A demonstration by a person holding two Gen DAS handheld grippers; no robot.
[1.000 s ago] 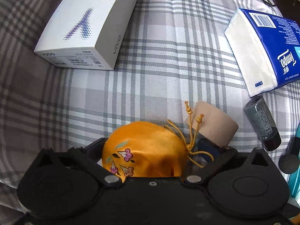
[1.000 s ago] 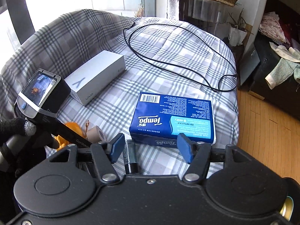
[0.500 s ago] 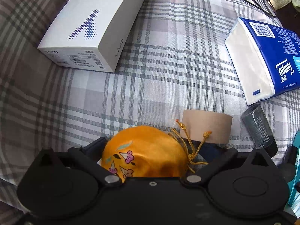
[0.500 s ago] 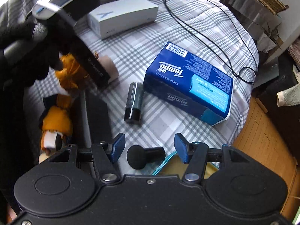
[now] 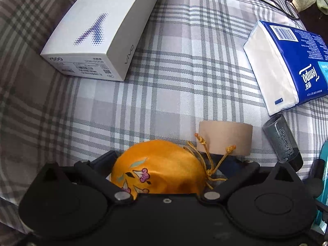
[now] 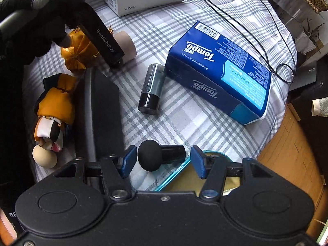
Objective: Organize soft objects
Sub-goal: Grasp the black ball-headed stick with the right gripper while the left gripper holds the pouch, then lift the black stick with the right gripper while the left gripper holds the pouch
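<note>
My left gripper (image 5: 164,164) is shut on an orange satin drawstring pouch (image 5: 157,170) with flower prints; its gold cords hang over a beige tape roll (image 5: 225,140). The pouch (image 6: 79,49) also shows in the right wrist view under the left gripper body (image 6: 102,41). My right gripper (image 6: 162,161) is open, its blue pads either side of a black ball-headed piece (image 6: 151,156) without touching it. A blue Tempo tissue pack (image 6: 221,69) lies on the plaid cloth. A doll in orange clothes (image 6: 53,110) lies at the left.
A white vivo phone box (image 5: 102,30) sits at the far left. A dark cylinder (image 6: 151,88) lies beside the tissue pack. A black flat case (image 6: 100,110) lies by the doll. A teal-rimmed tin (image 6: 184,176) sits under my right gripper. A black cable (image 6: 256,34) loops at the far edge.
The right gripper swung down and nearer to the table, now over the black ball-headed piece and the tin. The left gripper with the pouch drew back slightly, towards the tape roll.
</note>
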